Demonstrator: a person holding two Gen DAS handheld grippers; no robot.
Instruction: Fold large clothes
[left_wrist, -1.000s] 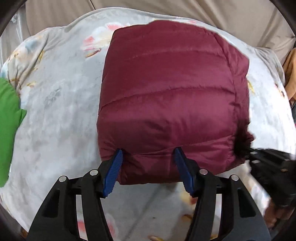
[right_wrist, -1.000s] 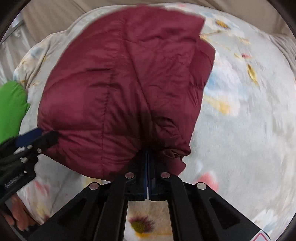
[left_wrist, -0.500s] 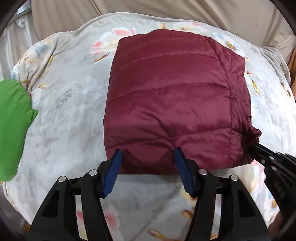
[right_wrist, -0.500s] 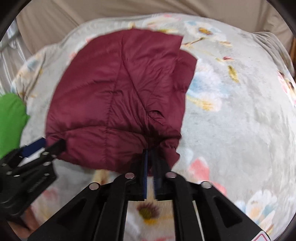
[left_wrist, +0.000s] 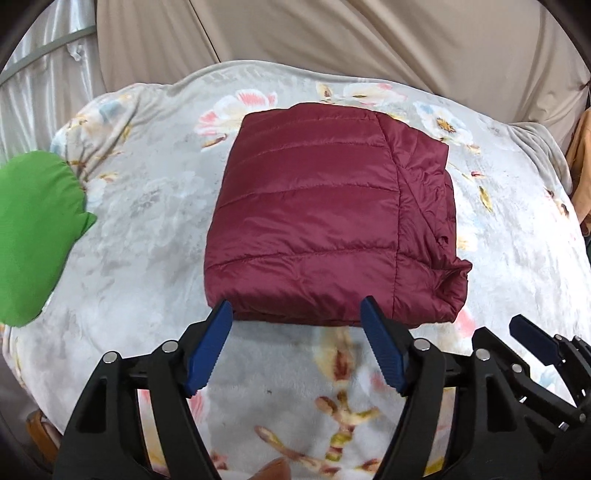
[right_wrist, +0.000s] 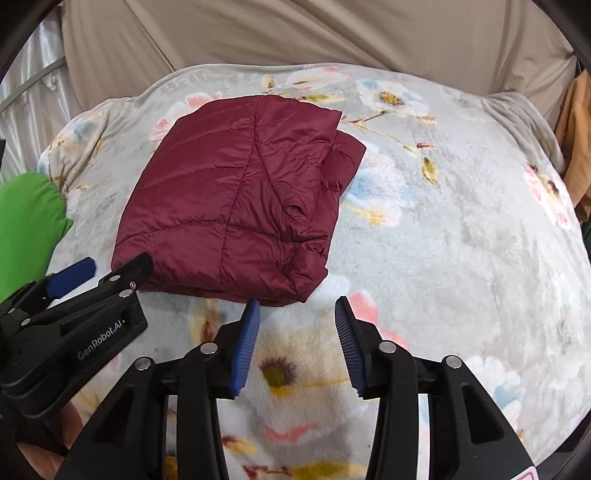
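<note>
Floral blanket (left_wrist: 140, 258) bearing, at centre, a folded maroon puffer jacket (left_wrist: 317, 225), quilt seams running nine to three o'clock, bunched sleeve edge at three; left gripper (left_wrist: 295, 325) and right gripper (right_wrist: 295, 325), both opening, hold nothing.

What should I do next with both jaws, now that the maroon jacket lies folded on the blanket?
Probably back both off. The maroon puffer jacket lies as a squared bundle on the floral blanket, and the left gripper and right gripper are opening with nothing between their jaws. One loose fold at its near right corner might want tucking.
</note>
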